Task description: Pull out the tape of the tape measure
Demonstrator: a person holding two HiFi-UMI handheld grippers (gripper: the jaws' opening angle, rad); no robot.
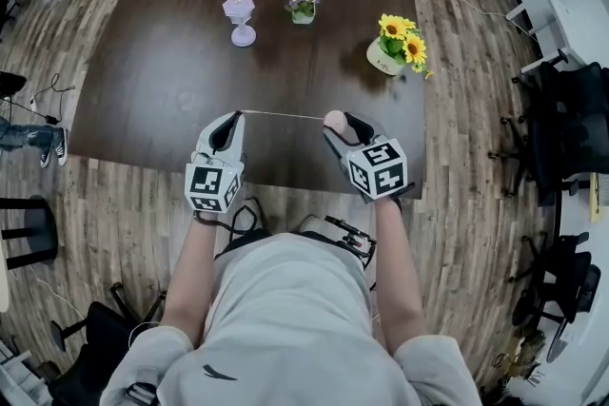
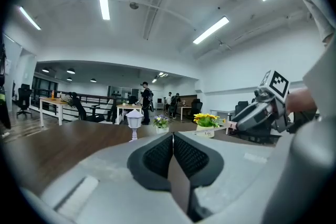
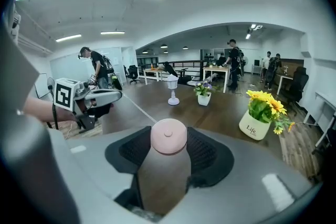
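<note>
The task is judged to be partly done. A short run of tape (image 1: 282,115) has been drawn out and is stretched taut in the air between the two grippers, above the near part of the dark table (image 1: 152,90). How much tape is left inside cannot be told, so more pulling may be needed if a longer stretch is wanted.

The tape measure (image 3: 168,136) – a small, round, pink one – is held by the right gripper (image 1: 343,128). Its jaws stand wide, with the pads pressed against either side of the body, and the flat round face with its centre button is turned up towards that gripper's camera. The free end of the tape is pinched by the left gripper (image 1: 233,117), whose jaws are closed almost flat on the thin strip, with no gap seen between the pads.

In the head view the tape's long axis is laid from left to right, nearly level and roughly along the near table edge, dipping only slightly towards the right gripper. The free end points to the person's left, and the tape measure's mouth is judged to face that way too, since the tape leaves it on that side – the slot itself cannot be made out.

A small lamp-shaped ornament (image 1: 240,19), a little flowerpot (image 1: 303,3) and a pot of sunflowers (image 1: 395,43) are set further back on the table, well apart from the tape.
</note>
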